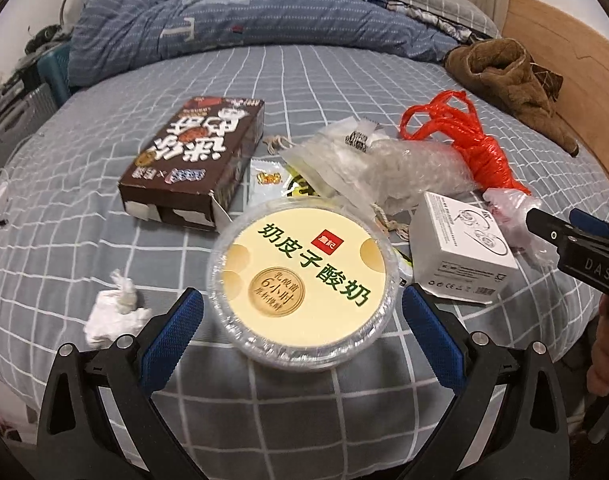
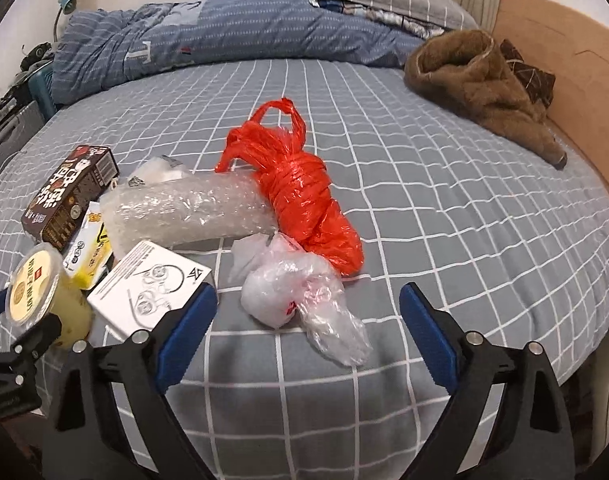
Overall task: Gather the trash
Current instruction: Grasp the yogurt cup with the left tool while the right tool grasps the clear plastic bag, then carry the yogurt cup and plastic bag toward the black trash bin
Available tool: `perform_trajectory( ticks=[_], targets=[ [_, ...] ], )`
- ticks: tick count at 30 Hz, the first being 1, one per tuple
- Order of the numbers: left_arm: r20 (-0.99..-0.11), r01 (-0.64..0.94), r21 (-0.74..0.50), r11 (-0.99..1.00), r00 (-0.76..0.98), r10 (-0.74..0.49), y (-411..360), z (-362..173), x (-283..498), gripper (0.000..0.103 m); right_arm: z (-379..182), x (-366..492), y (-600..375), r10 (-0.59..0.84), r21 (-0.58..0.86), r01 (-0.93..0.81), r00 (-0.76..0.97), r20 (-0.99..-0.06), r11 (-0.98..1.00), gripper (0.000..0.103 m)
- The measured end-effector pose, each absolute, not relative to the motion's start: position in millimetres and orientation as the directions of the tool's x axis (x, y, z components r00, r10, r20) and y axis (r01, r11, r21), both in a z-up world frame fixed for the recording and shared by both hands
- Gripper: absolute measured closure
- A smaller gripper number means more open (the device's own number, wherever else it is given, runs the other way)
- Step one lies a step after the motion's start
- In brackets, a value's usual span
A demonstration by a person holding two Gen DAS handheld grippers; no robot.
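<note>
Trash lies on a grey checked bed. In the left wrist view my left gripper (image 1: pixel 302 312) is open, its blue pads on either side of a round yogurt tub (image 1: pixel 304 276), not touching it. A crumpled tissue (image 1: pixel 114 312) lies left of it, a brown box (image 1: pixel 196 160) behind, a white box (image 1: pixel 460 248) to the right. In the right wrist view my right gripper (image 2: pixel 308 312) is open around a crumpled clear plastic bag (image 2: pixel 304 300). A red plastic bundle (image 2: pixel 304 196) and bubble wrap (image 2: pixel 184 212) lie behind it.
A yellow-white packet (image 1: pixel 268 176) lies between the brown box and the tub. A folded blue quilt (image 2: pixel 224 28) and pillows sit at the far side. A brown fleece garment (image 2: pixel 480 84) lies by the wooden headboard (image 2: pixel 564 80). Clutter stands beyond the left bed edge.
</note>
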State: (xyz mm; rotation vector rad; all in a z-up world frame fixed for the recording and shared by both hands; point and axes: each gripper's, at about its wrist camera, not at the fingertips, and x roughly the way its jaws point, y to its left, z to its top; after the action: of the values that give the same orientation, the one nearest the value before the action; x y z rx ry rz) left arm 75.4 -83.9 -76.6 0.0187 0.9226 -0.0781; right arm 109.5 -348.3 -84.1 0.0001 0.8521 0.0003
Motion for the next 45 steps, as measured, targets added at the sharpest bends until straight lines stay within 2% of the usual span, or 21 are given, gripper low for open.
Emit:
perform_trajectory(
  ticks=[5,10,13,16,21,45],
  targets=[
    [-0.805,0.075,-0.027,0.997,0.589,-0.066,-89,-87,83,0.006,-95,123,-354,0.025,0.043,0.013,0.627,-0.779,0.999,0.023],
    [-0.807,0.074,-0.022,0.997,0.587,-0.061,-91,-92,92,0.014,-106,133,-353,0.061,0.078,0.002,0.594,-0.802,0.997,0.031],
    [-0.811,0.071,-0.023,0.997,0.582,-0.060,-89,-96,95,0.019,-109,137,-352,0.087,0.105,-0.003,0.582,-0.809,0.994,0.039],
    [-0.807,0.069,-0.003,0.998,0.588,-0.043,-89,-97,98,0.028,-112,139,-350,0.093,0.111,-0.004,0.571,-0.815,0.994,0.044],
    [-0.804,0.068,-0.021,0.997,0.591,-0.058,-85,-97,100,0.029,-115,141,-353,0.122,0.147,-0.001,0.563,-0.817,0.989,0.051],
    [-0.761,0.076,-0.033,0.997,0.645,-0.074,-76,-61,73,0.029,-76,99,-345,0.130,0.133,-0.045,0.650,-0.749,0.990,0.052]
  ],
)
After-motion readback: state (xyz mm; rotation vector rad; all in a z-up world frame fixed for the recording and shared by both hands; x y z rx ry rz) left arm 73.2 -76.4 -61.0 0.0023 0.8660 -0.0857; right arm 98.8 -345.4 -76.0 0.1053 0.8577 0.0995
